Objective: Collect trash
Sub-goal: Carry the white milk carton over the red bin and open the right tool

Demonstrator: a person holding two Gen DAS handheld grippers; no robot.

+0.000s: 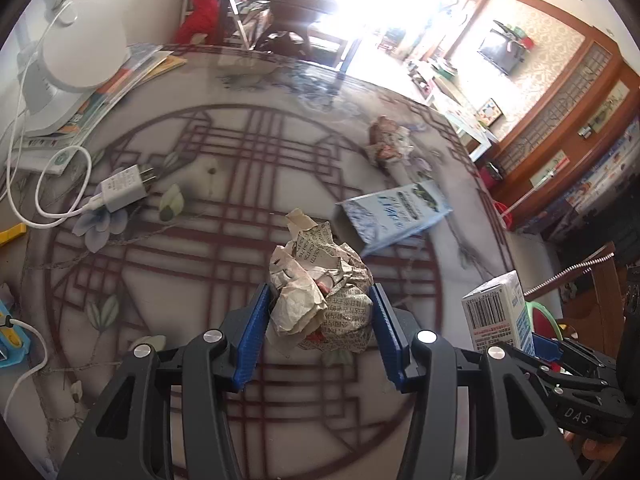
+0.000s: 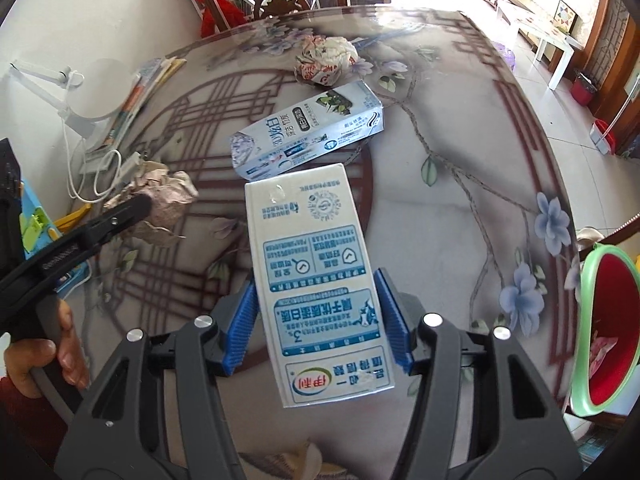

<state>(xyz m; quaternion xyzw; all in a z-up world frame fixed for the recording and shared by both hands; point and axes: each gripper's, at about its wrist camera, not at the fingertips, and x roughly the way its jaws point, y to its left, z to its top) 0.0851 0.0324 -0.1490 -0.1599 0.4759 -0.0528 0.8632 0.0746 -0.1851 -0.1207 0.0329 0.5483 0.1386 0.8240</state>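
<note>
My left gripper (image 1: 319, 304) is shut on a crumpled newspaper ball (image 1: 316, 276), held just above the patterned table (image 1: 200, 240). In the right wrist view that ball (image 2: 168, 196) hangs at the left in the same gripper's black fingers (image 2: 132, 210). My right gripper (image 2: 316, 284) is shut on a white and blue milk carton (image 2: 316, 240), lifted off the table; the carton (image 1: 498, 312) also shows at the right of the left wrist view. A toothpaste box (image 2: 308, 136) and a crumpled printed wrapper (image 2: 326, 60) lie farther back on the table.
A red bin with a green rim (image 2: 608, 336) stands beside the table's right edge. A white charger with its cable (image 1: 120, 192), a white lamp (image 1: 72, 52) and stacked books (image 1: 132, 72) occupy the table's left side. A wooden chair (image 1: 272, 8) stands behind. A hand (image 2: 60, 344) grips the left tool.
</note>
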